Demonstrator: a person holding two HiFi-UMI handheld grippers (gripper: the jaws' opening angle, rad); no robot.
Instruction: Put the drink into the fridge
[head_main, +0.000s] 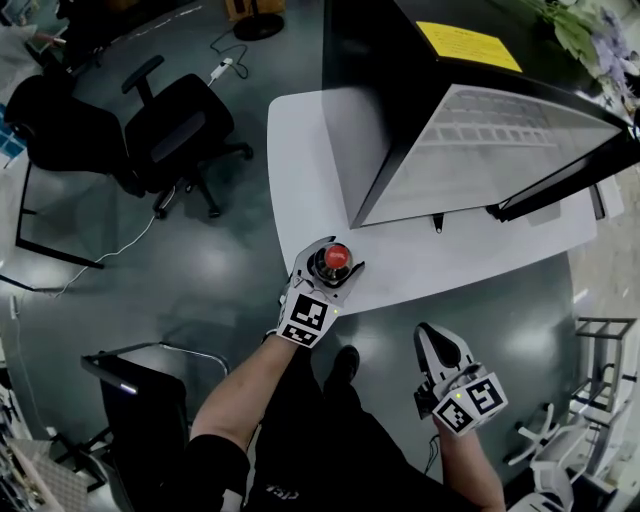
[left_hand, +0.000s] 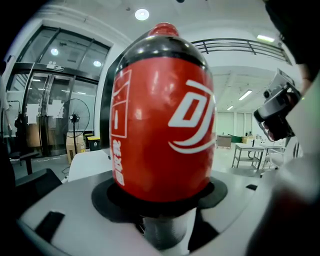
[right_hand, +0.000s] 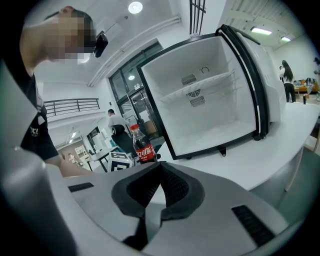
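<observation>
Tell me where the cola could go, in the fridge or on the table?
The fridge is bare inside: both its shelf and floor are free. The table's strip in front of the fridge is free too, right of the cola bottle. The open door crowds the right end.

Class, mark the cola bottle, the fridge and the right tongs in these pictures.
cola bottle (left_hand: 162, 135): left gripper view, red label.
fridge (right_hand: 215, 112): right gripper view, inner back wall.
right tongs (right_hand: 160, 164): right gripper view, where tips meet.
</observation>
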